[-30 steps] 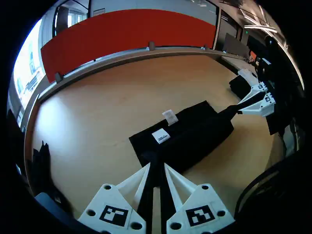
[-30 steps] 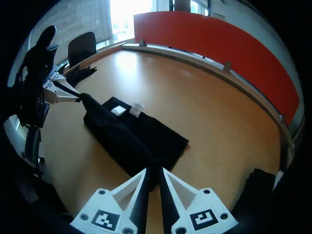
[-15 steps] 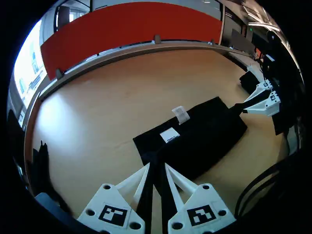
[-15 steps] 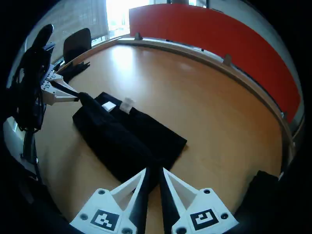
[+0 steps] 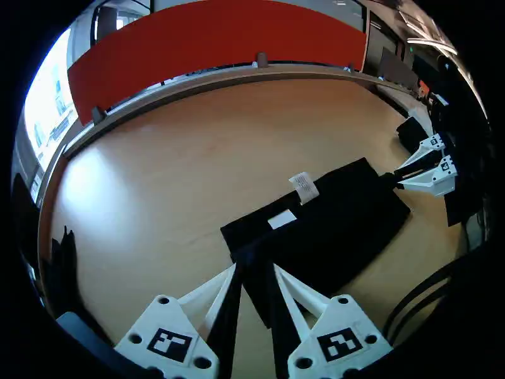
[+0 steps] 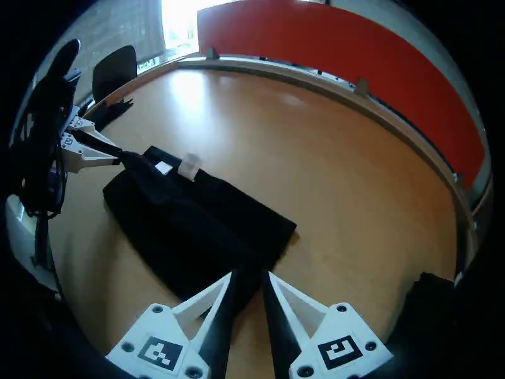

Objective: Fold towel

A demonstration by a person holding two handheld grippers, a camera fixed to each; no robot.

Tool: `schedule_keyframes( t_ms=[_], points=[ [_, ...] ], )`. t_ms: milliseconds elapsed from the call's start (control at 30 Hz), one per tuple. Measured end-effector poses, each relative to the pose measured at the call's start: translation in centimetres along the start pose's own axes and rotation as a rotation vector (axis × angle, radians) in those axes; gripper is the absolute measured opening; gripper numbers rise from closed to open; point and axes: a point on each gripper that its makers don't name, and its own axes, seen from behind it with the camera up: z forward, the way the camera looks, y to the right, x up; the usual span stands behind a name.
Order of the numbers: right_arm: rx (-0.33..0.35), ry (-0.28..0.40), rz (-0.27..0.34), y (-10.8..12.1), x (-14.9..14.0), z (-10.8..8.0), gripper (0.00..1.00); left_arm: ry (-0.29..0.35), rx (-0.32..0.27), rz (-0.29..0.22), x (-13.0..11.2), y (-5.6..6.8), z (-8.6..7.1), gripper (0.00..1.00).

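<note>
A black towel (image 5: 328,221) lies stretched on the wooden table (image 5: 177,158), with two white tags (image 5: 304,187) on its upper layer. My left gripper (image 5: 252,265) is shut on one corner of it, the cloth pinched between its white fingers. At the opposite end my right gripper (image 5: 394,180) holds another corner. In the right gripper view the same towel (image 6: 189,227) runs from my right gripper (image 6: 249,278), shut on its near corner, to the left gripper (image 6: 120,156) at the far left. The lifted layer is spread over the lower one.
A red partition (image 5: 214,44) stands along the table's far edge. Dark cloth (image 5: 63,265) lies at the table's left edge, and another dark bundle (image 6: 435,297) at the right. A black chair (image 6: 113,69) stands at the far end. A person's dark sleeve (image 6: 38,145) holds the left gripper.
Both grippers have carried the towel's lifted edge across and lower, so the top layer now lies flatter and wider over the bottom one. The tags have shifted with it.
</note>
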Motion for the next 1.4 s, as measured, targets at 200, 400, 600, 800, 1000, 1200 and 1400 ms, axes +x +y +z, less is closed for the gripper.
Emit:
schedule_keyframes(
  t_ms=[200, 400, 600, 800, 1000, 1200, 1400],
  points=[
    [-0.033, -0.004, 0.005, 0.9, -0.1, 0.5, 0.49, -0.009, 0.029, 0.011, -0.1, -0.9, 0.5, 0.40],
    [-0.049, -0.012, 0.004, 1.6, -0.2, 0.8, 0.64, -0.014, 0.041, 0.025, -0.1, -1.3, 0.7, 0.55],
    [-0.073, -0.014, -0.002, 2.5, 0.0, 1.0, 0.67, -0.014, 0.058, 0.023, 0.1, -2.0, 0.9, 0.70],
    [-0.085, -0.004, -0.005, 3.1, 0.8, 1.0, 0.68, -0.012, 0.074, 0.029, 0.7, -2.8, 1.1, 0.77],
    [-0.092, 0.007, -0.006, 3.6, 1.6, 1.1, 0.69, -0.008, 0.101, 0.032, 1.2, -3.7, 1.1, 0.92],
    [-0.103, 0.023, -0.007, 4.0, 2.4, 1.1, 0.84, 0.001, 0.112, 0.021, 1.6, -4.2, 1.0, 0.94],
    [-0.112, 0.034, -0.008, 4.4, 2.9, 1.1, 0.93, 0.007, 0.125, 0.013, 2.0, -4.8, 0.9, 0.95]
  ],
)
